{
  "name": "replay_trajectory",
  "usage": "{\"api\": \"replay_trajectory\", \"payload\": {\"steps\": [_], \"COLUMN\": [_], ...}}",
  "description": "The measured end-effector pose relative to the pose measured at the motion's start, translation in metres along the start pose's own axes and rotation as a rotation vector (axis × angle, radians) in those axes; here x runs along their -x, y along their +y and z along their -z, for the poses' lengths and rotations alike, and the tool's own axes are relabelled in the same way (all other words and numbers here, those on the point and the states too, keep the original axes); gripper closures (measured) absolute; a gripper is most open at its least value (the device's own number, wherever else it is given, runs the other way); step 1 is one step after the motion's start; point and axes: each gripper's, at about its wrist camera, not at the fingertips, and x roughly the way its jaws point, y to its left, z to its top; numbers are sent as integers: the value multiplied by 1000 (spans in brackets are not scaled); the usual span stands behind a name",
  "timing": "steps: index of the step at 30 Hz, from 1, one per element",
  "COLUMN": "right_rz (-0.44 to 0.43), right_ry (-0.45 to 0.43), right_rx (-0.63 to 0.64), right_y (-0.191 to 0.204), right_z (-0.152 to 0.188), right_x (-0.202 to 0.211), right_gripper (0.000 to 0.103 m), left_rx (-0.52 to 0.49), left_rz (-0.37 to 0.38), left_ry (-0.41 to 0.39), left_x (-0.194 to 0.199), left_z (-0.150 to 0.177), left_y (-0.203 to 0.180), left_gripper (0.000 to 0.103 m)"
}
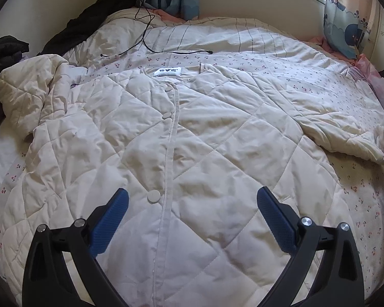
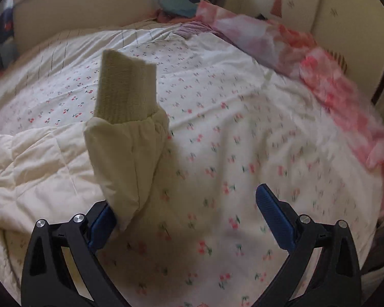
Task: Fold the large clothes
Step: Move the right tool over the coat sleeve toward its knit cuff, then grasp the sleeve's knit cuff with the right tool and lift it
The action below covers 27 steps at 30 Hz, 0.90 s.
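A cream quilted jacket [image 1: 192, 140] lies front up and buttoned on the bed, its collar label [image 1: 167, 72] at the far end. My left gripper [image 1: 192, 204] hovers open over the lower front, beside a round button [image 1: 153, 196]. One sleeve [image 1: 25, 89] is bunched at the left; the other [image 1: 345, 133] stretches right. In the right wrist view that sleeve [image 2: 125, 158] stands lifted, ribbed cuff [image 2: 126, 89] uppermost, resting against and hiding the left fingertip of my right gripper [image 2: 185, 199]. The jaws are wide apart, open.
The cherry-print bedspread [image 2: 243, 128] covers the bed. A black cable [image 1: 146, 25] trails across its far side, with dark clothes [image 1: 89, 18] piled at the back left. A pink blanket [image 2: 320, 76] runs along the right edge, and a patterned cushion [image 1: 345, 25] leans under the window.
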Motion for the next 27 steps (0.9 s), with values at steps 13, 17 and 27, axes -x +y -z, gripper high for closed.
{"api": "replay_trajectory", "payload": {"steps": [13, 17, 27], "right_rz": [-621, -719, -801], "right_ry": [96, 128, 134], "right_rx": [-586, -681, -707], "right_y": [-123, -133, -95], "right_z": [95, 85, 30], "right_x": [27, 11, -44], "right_gripper": [7, 7, 7], "left_rx": [4, 9, -2], "left_rz": [19, 15, 13], "left_ry": [5, 10, 18], "left_x": [3, 0, -4], "left_z": [4, 3, 4], "left_y": [2, 2, -3], "left_gripper": [7, 7, 7]}}
